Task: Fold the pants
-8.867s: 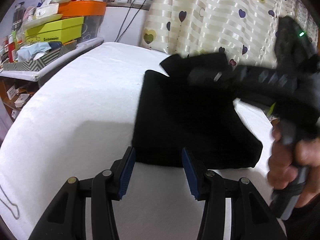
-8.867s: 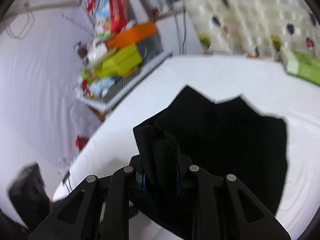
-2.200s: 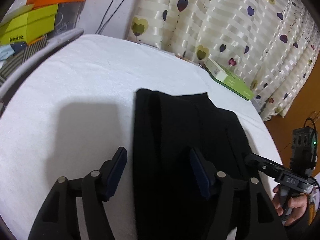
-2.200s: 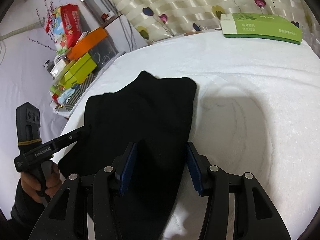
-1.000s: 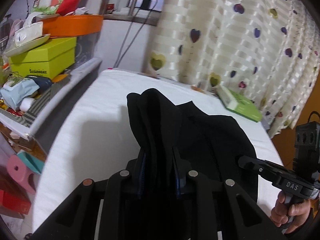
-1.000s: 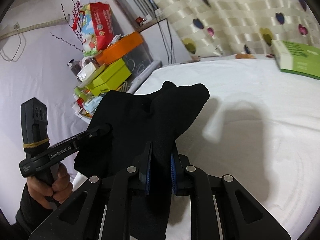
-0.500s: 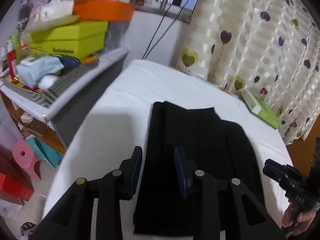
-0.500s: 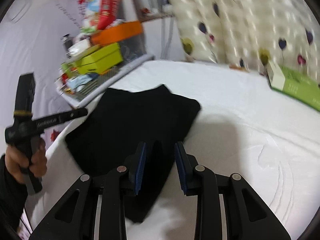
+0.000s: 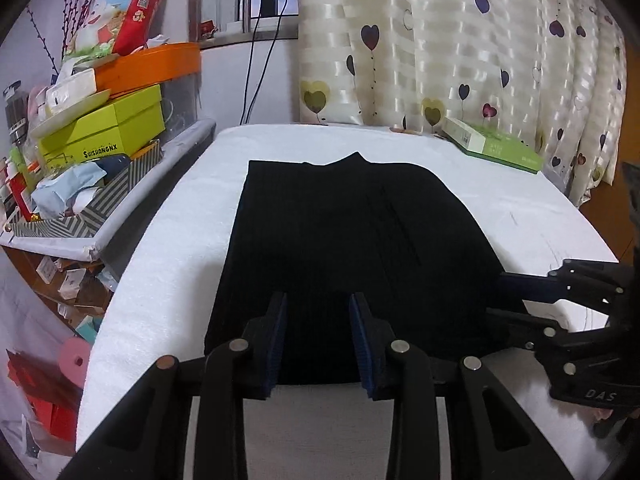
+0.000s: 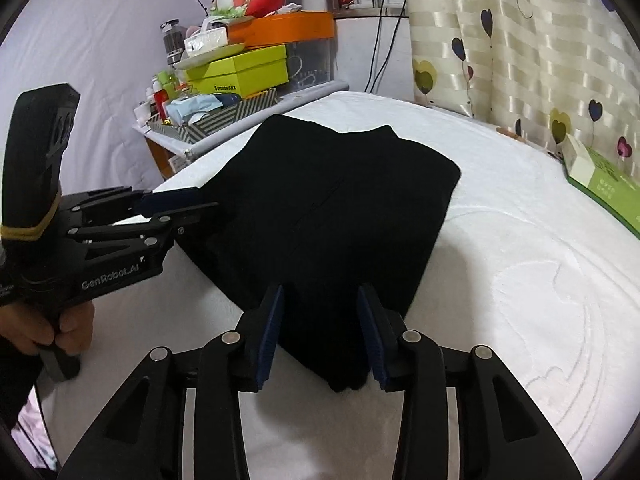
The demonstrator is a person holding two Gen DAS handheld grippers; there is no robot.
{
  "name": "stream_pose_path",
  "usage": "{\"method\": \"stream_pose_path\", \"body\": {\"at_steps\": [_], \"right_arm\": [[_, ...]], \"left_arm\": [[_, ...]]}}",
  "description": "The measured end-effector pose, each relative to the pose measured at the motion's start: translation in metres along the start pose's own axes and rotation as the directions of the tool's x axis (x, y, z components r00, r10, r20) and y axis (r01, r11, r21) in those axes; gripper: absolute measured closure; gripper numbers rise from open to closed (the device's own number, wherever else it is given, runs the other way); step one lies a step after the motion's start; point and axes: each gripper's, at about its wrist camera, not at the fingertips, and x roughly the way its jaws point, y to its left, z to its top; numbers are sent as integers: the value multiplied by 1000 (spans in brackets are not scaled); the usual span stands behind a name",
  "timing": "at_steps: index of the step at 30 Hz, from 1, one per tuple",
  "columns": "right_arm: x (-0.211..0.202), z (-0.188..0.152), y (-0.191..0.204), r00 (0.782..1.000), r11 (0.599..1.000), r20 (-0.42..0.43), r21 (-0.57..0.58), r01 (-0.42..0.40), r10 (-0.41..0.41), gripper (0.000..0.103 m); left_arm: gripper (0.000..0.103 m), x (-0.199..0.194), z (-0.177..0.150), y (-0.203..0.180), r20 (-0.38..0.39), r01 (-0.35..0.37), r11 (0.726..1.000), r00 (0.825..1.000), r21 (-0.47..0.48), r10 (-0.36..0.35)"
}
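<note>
Since 1.0 s ago: both grippers let go of black pants [image 9: 344, 248], cloth dropped flat onto white bed [image 9: 176, 248]. Left gripper [image 9: 318, 336] now spread, blue pads either side of near hem at 6 o'clock in left wrist view, nothing pinched. Right gripper [image 10: 322, 328] likewise spread, straddling near corner of folded pants [image 10: 332, 216] at 6 o'clock in right wrist view, no grip on cloth. Pants folded into rough rectangle, lying mid-bed, small peak on far edge at 12 o'clock. Right gripper [image 9: 520, 296] seen from left view at 3–4 o'clock, fingertips at pants' right edge; contact unclear. Left gripper [image 10: 188, 208] seen from right view at 9 o'clock, tips at pants' left edge, held by hand [image 10: 60, 328] at 8 o'clock. Green box [image 9: 492, 148] on bed at 2 o'clock, well apart from pants. Cluttered shelf with yellow-green box [image 9: 108, 128] at 10 o'clock. Heart-print curtain [image 9: 460, 40] behind at 1 o'clock.
</note>
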Motion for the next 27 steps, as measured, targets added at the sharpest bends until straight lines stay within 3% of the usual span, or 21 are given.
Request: {"method": "stream_pose_path", "body": {"at_steps": [5, 13, 27], "right_arm": [[-20, -8, 6, 1000, 1000, 20, 8, 16, -16, 63], [-41, -32, 15, 1000, 999, 15, 29, 21, -21, 60], [-27, -47, 19, 995, 997, -64, -1, 72, -72, 59]], "left_arm": [[68, -18, -3, -8, 1, -37, 999, 999, -11, 37], [68, -48, -30, -26, -17, -18, 997, 1000, -75, 17], [68, -37, -51, -37, -86, -106, 992, 991, -74, 99]]}}
